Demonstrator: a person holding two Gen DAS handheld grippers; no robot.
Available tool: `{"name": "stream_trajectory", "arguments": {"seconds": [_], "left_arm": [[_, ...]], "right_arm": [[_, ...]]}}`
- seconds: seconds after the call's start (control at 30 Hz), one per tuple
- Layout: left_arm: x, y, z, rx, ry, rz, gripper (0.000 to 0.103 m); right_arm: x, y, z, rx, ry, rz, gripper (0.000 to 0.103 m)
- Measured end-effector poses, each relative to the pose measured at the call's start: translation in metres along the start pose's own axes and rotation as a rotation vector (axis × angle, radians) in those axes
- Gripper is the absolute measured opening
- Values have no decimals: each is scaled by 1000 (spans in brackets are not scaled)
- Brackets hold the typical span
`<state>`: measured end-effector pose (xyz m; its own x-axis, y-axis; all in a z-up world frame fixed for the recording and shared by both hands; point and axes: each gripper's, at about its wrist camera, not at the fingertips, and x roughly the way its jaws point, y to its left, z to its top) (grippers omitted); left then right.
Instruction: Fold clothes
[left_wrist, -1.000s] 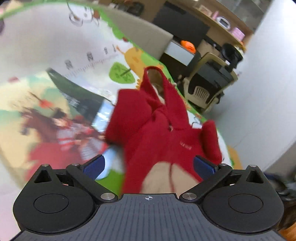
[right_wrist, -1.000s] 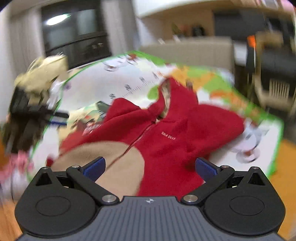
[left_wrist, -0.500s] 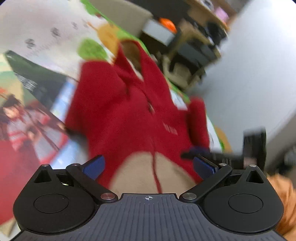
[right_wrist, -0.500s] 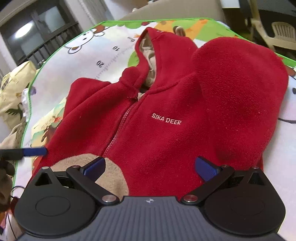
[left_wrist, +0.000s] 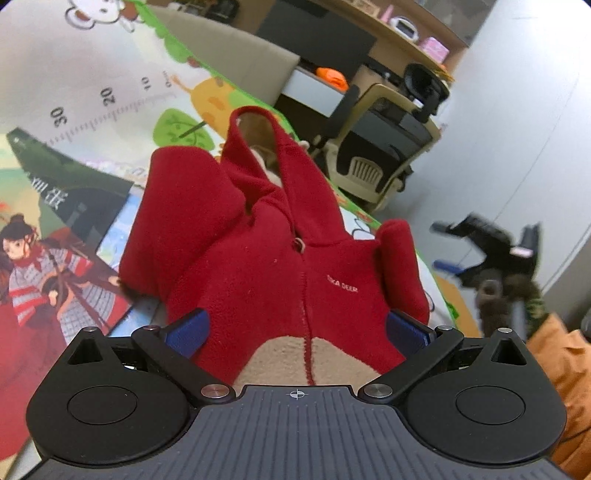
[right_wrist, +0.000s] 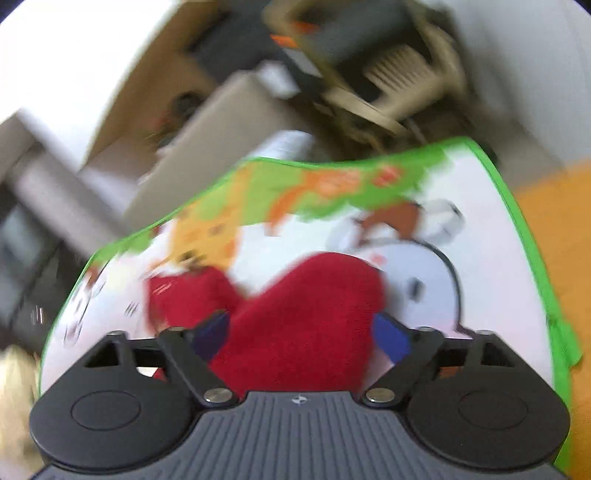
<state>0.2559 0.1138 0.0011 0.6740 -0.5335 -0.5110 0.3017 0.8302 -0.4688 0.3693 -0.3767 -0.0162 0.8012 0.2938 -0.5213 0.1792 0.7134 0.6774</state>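
Printed play mat (left_wrist: 85, 92) carries a red hoodie (left_wrist: 258, 258), front up, hood toward 12 o'clock.
Left gripper (left_wrist: 295, 328) released, fingers spread at the hem. Right gripper (right_wrist: 301, 338) released, straddling the 3 o'clock sleeve (right_wrist: 306, 310); view blurred. Judgement: pinch the sleeve near its cuff, carry it flat across the chest, left gripper pinning the hem. Office chair (left_wrist: 384, 147) beyond.

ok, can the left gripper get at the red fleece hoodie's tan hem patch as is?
Probably yes: left gripper is open, with the red fleece hoodie's tan hem patch between its fingers, nothing covering it.
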Motion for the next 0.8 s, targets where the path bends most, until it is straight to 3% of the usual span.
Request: {"name": "stream_trajectory", "arguments": {"seconds": [0.1, 0.13, 0.17, 0.23, 0.27, 0.4, 0.5, 0.57, 0.63, 0.7, 0.8], "left_arm": [[-2, -1, 1, -8, 2, 17, 103], [-4, 0, 1, -12, 4, 22, 103], [-4, 1, 2, -18, 6, 30, 103], [-7, 4, 2, -31, 6, 49, 103], [-8, 6, 2, -38, 5, 58, 103], [-13, 16, 1, -63, -8, 69, 103], [-10, 18, 1, -86, -15, 62, 103], [-8, 17, 1, -97, -22, 50, 103], [-12, 12, -1, -88, -25, 36, 103], [-18, 8, -2, -77, -26, 26, 103], [-36, 13, -6, -81, -41, 43, 103]], "right_arm": [[32, -10, -12, 39, 50, 19, 71], [39, -10, -17, 49, 57, 42, 62], [43, -9, -21, 59, 57, 78, 42], [36, -1, -20, 78, 40, 148, 17], [24, 5, -16, 58, 4, 168, 11], [-52, 68, -11, -231, -156, 254, 11], [-78, 124, -33, -472, -157, 284, 11], [-72, 160, -65, -655, -133, 255, 11], [-48, 186, -103, -806, -65, 227, 12], [-17, 202, -140, -880, 88, 234, 14], [1, 207, -182, -919, 283, 314, 28]]}}
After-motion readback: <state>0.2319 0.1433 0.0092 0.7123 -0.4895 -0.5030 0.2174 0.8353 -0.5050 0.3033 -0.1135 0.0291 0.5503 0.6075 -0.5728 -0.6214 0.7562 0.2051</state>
